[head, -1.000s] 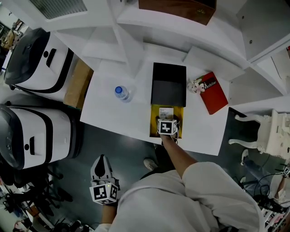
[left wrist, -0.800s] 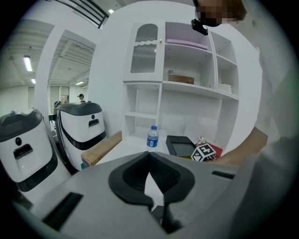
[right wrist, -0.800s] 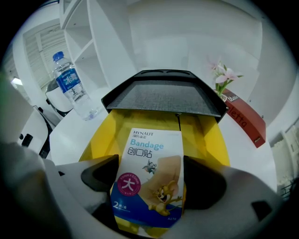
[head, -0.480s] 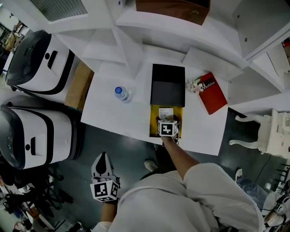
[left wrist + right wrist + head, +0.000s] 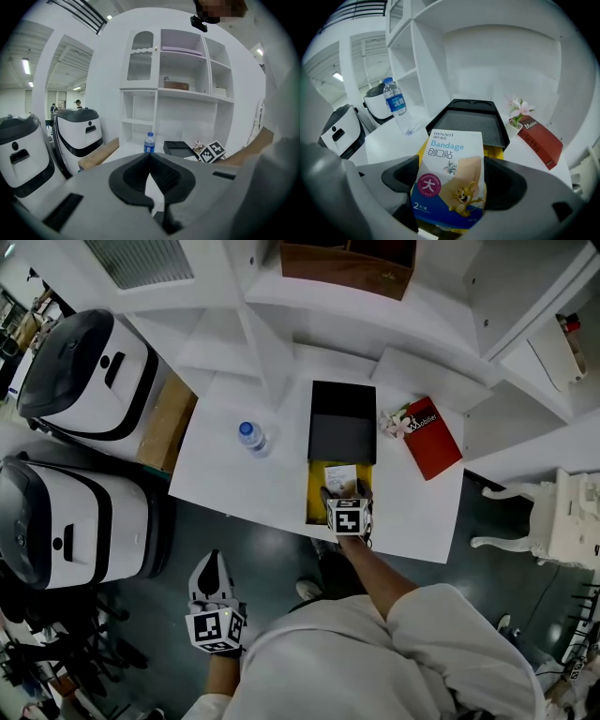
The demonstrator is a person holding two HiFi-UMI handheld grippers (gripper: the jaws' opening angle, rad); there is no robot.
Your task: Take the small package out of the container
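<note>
Right gripper view shows the right hand-held gripper (image 5: 451,183) clamped on the small white-and-blue bandage package (image 5: 453,150), over the open yellow box container (image 5: 315,495) on the white table (image 5: 230,484). The grasp looks done; carrying it clear remains. The left hand-held gripper (image 5: 150,171) hangs clenched, empty.

Count taken at the table and round it.

Grippers: 2, namely the left gripper (image 5: 213,566) and the right gripper (image 5: 343,495).
Package: 1 (image 5: 449,159).
Yellow container: 1 (image 5: 313,493).
Black lid: 1 (image 5: 342,423).
Water bottle: 1 (image 5: 249,435).
Red book: 1 (image 5: 429,437).
Flower pot: 1 (image 5: 392,418).
White table: 1 (image 5: 225,484).
White-and-black machines: 2, the upper machine (image 5: 84,367) and the lower machine (image 5: 66,521).
Cardboard box: 1 (image 5: 167,418).
Wooden box: 1 (image 5: 347,259).
White shelf unit: 1 (image 5: 450,324); its compartments run past the edge and cannot be counted.
</note>
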